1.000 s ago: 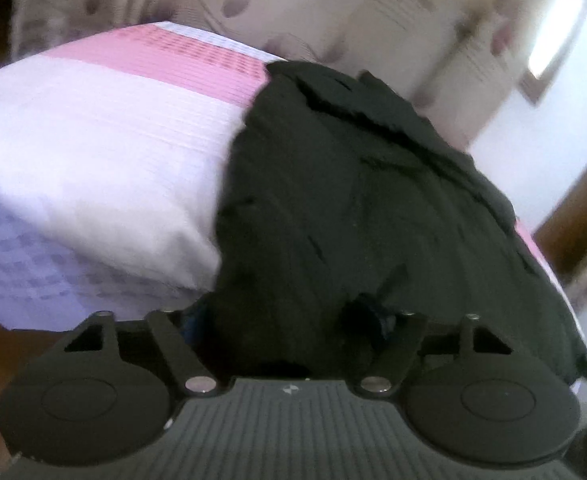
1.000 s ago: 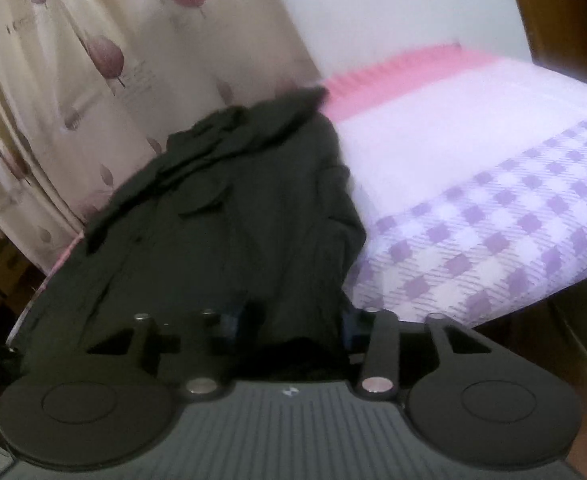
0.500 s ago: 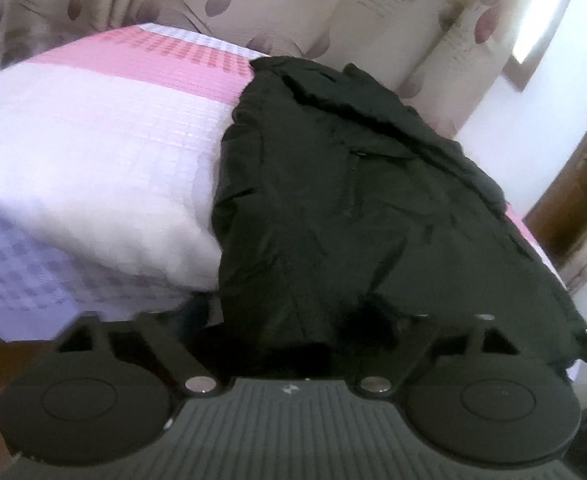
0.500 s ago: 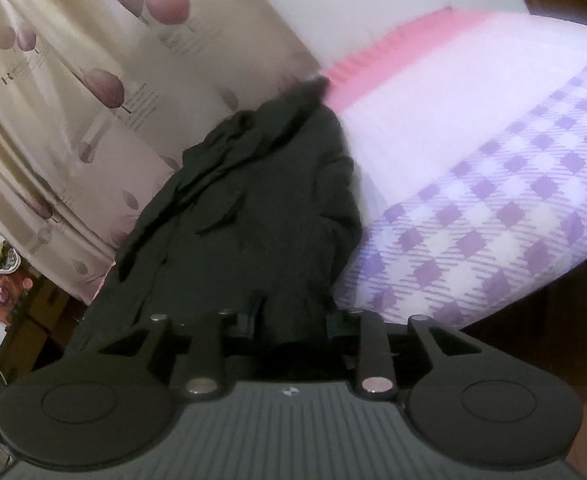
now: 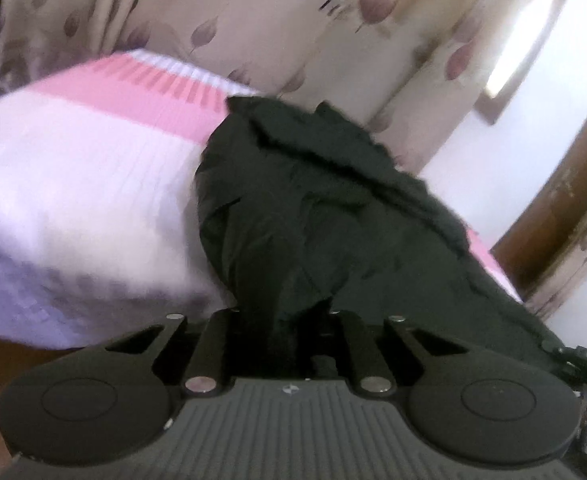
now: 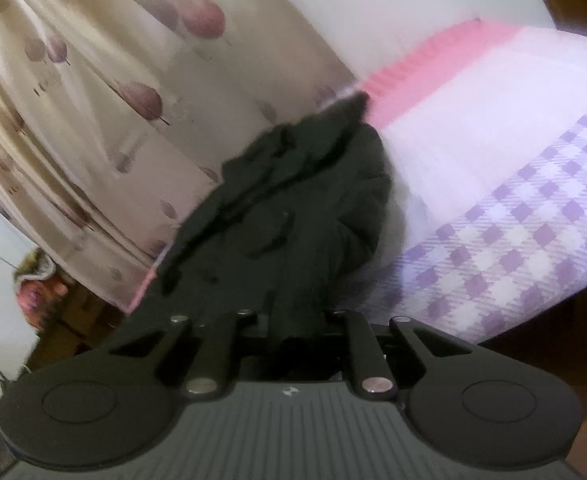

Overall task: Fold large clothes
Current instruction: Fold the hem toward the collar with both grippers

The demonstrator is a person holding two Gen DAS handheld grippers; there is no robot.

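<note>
On the bed (image 5: 93, 184), your black jacket (image 5: 333, 216) lies stretched along the edge nearest the curtain (image 5: 253, 20), and you hold its near hem in both tools. Your left tool (image 5: 285, 320) is pinching a bunched fold of the jacket that rises between its fingers; your right tool (image 6: 297, 320) grips a similar gather of the jacket (image 6: 293, 208), the dark cloth drawn tight from the far collar down into the jaws.

The left view alone gives you the brown wooden door frame (image 5: 565, 208) beside a white wall, a strip of pink sheet past the jacket's right edge, and part of your other tool at the lower right corner. The right view alone gives you the purple-and-white checked part of the bedspread (image 6: 533, 232), crisp here though smeared in the left view, and a reddish bundle (image 6: 37, 292) low beside the curtain (image 6: 93, 120), too blurred to name.

Against the frames 0.5 s ago, both views have tilted and blurred. In the left view the jacket now reads narrower and more gathered toward your tool, with the curtain filling more of the top. In the right view the jacket has drawn into a slimmer, more taut shape, and more of the checked bedspread edge shows on the right.
</note>
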